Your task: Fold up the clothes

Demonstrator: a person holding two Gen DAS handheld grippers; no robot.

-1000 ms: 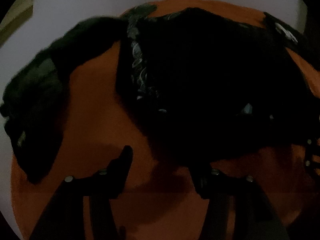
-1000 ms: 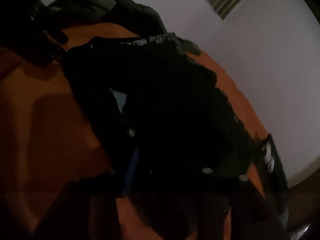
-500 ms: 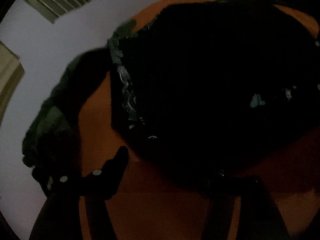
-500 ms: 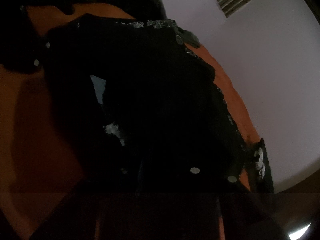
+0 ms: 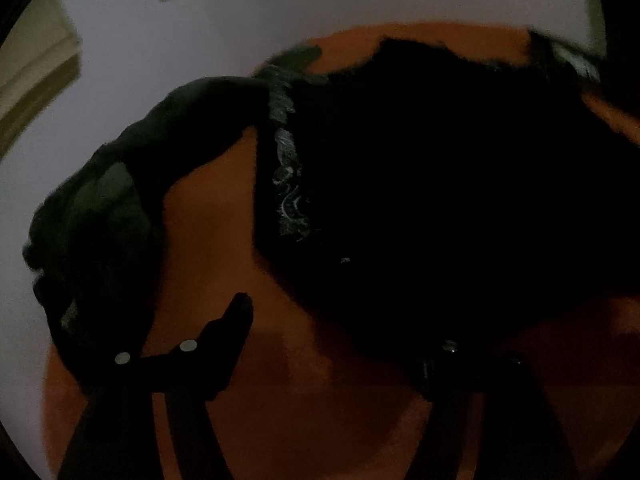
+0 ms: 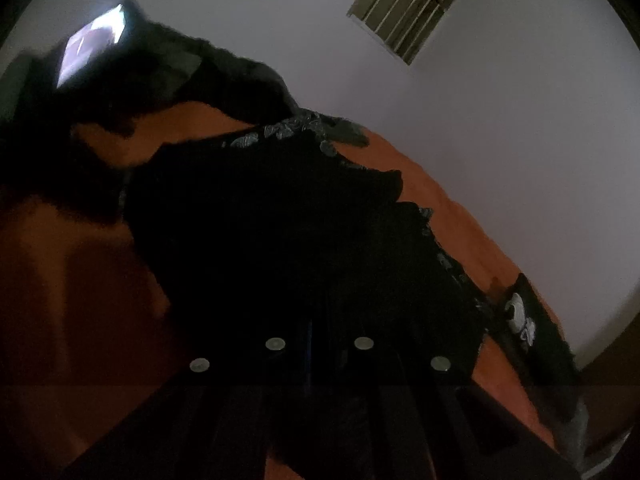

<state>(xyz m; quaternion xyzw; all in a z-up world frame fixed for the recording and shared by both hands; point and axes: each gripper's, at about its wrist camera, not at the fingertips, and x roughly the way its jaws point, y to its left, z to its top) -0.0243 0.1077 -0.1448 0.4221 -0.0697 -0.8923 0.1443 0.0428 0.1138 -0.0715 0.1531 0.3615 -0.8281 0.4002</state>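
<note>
Low centre of right wrist view: right gripper (image 6: pixel 320 320) clamped tight, seemingly pinching black garment (image 6: pixel 280 232) hem. Left gripper (image 5: pixel 344 332) jaws opening, cloth edge over right finger, ungripped. Garment spread mid-frame across orange surface (image 5: pixel 208 240). Advice: seat left pinch before lifting; keep hem taut.

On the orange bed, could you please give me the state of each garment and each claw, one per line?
Black garment: spread on the orange bed, unfolded, patterned trim showing along one edge.
Dark green garment: crumpled in a heap at the bed's edge.
Small black printed cloth: lying apart near the bed's far edge.
Left claw: opening, one finger over bare bed, the other at the black garment's hem.
Right claw: shut; whether it pinches the black garment is too dark to tell.
</note>
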